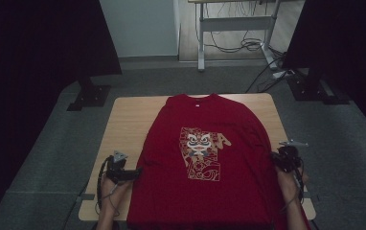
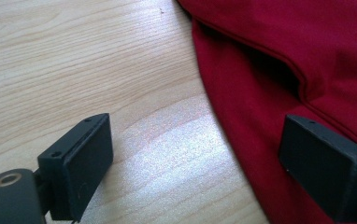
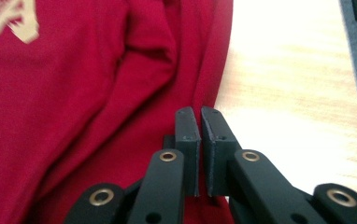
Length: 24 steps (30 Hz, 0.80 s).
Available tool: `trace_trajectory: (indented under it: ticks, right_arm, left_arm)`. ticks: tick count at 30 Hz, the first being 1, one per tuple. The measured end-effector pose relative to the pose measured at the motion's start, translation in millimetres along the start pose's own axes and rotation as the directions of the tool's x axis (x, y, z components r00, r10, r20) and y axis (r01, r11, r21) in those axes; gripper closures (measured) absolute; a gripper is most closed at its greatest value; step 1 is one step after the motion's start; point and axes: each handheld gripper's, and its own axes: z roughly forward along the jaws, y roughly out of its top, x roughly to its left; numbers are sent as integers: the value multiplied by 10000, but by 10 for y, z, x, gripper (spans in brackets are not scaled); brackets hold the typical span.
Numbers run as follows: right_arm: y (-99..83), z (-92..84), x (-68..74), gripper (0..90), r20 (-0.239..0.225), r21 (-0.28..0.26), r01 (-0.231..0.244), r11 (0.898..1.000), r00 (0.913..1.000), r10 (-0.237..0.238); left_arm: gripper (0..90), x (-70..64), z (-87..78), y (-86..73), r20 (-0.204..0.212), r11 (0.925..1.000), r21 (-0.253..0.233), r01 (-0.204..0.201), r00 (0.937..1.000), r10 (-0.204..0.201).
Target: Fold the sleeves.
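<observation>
Your red T-shirt (image 1: 205, 163) lies face up down the middle of the wooden table (image 1: 128, 124), its collar at the far edge and its hem hanging over the near edge, with a lion-dance print (image 1: 201, 152) in cream and gold on the chest. The sleeves are folded in, so both long sides run fairly straight from shoulder to hem. Your right gripper (image 1: 278, 160) sits at the shirt's right side, close to the table's right edge; in the right gripper view its jaws stand together with only a thin slit between the pads, right at the folded hem of the cloth (image 3: 120, 116), and you cannot tell from there whether any fabric is pinched between them. Your left gripper (image 1: 132, 173) rests near the table's near-left corner, just beside the shirt's left side; in the left gripper view its jaws are wide apart, one pad over bare wood (image 2: 97, 70) and the other over the red fabric (image 2: 307, 46), nothing clamped
</observation>
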Motion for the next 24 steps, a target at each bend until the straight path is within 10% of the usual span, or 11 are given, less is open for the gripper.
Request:
trace_trajectory:
  ticks: [7, 16, 24]
  right_arm:
    - [74, -166, 45, 856, -162, -635, 3, 9980, 9999, -13]
    - [355, -533, 488, 856, -594, -1693, 1097, 9794, 9908, -1213]
    - [543, -559, 1073, 856, -1266, -1879, 2257, 9559, 9596, -2515]
  left_arm:
    - [106, 0, 0, 0, 0, 10000, 0, -2, 10000, 2]
    - [106, 0, 0, 0, 0, 10000, 3, -5, 10000, 5]
    - [106, 0, 0, 0, 3, 10000, 1, 0, 10000, 0]
